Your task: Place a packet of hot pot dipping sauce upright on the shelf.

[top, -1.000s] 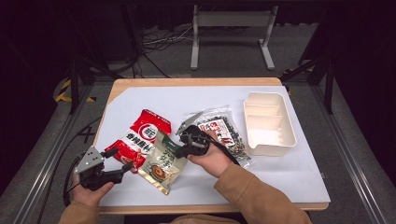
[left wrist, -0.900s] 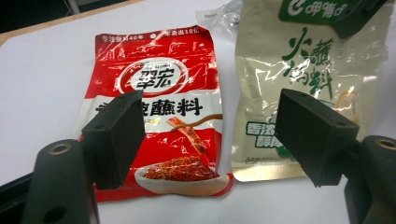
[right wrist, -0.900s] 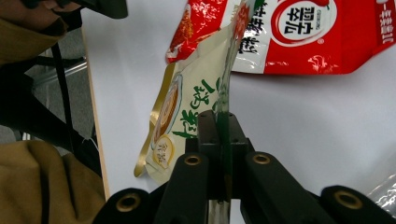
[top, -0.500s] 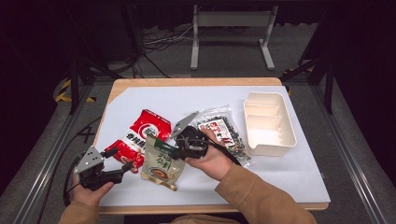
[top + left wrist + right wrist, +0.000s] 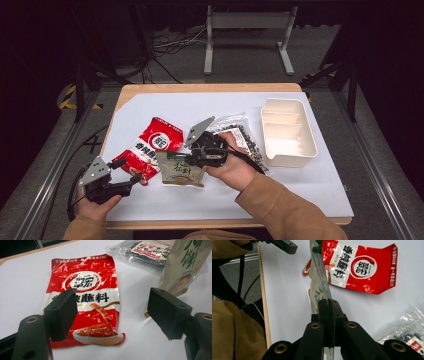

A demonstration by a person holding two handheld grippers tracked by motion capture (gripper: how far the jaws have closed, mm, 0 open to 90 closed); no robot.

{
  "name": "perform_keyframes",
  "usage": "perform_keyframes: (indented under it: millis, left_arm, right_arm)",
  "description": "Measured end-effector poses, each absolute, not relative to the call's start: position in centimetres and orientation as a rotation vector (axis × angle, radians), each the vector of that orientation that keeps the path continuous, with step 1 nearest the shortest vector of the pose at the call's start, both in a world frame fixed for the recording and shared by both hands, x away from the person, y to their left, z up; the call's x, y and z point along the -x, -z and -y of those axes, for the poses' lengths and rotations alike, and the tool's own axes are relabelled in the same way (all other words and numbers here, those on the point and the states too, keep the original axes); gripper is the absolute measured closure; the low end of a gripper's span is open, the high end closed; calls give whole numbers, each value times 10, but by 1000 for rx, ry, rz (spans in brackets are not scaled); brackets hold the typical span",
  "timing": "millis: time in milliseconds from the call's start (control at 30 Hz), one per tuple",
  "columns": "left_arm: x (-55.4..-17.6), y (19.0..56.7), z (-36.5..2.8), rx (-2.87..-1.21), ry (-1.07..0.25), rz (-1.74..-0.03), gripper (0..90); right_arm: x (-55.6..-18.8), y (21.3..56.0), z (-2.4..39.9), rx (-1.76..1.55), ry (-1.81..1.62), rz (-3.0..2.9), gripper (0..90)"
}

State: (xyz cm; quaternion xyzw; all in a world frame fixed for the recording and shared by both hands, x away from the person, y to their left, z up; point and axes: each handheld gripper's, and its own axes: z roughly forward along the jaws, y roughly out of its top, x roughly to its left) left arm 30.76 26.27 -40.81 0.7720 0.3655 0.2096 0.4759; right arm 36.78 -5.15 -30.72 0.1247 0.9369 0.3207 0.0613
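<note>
Left of the red packet, near the front edge of the table, the left gripper hovers with its jaws spread wide and nothing between them; in the left gripper view the red packet lies flat just beyond those jaws. Right of the red packet and overlapping its lower corner, the green pouch is pinched at its edge by the right gripper, whose jaws are closed tight on it. Further right of the red packet lies a clear bag with dark contents, and beyond that, well apart, a white tray.
</note>
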Motion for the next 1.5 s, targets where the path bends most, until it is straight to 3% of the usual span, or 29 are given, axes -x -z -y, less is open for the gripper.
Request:
perform_keyframes:
  millis: [600, 1500]
  left_arm:
    - [-309, 408, -265, -1877, -509, -897, 243]
    - [-312, 409, -266, -1875, -504, -911, 242]
  right_arm:
    - [-378, 267, 82, -380, -978, -2721, 898]
    - [-396, 234, 132, -413, -867, -2722, 899]
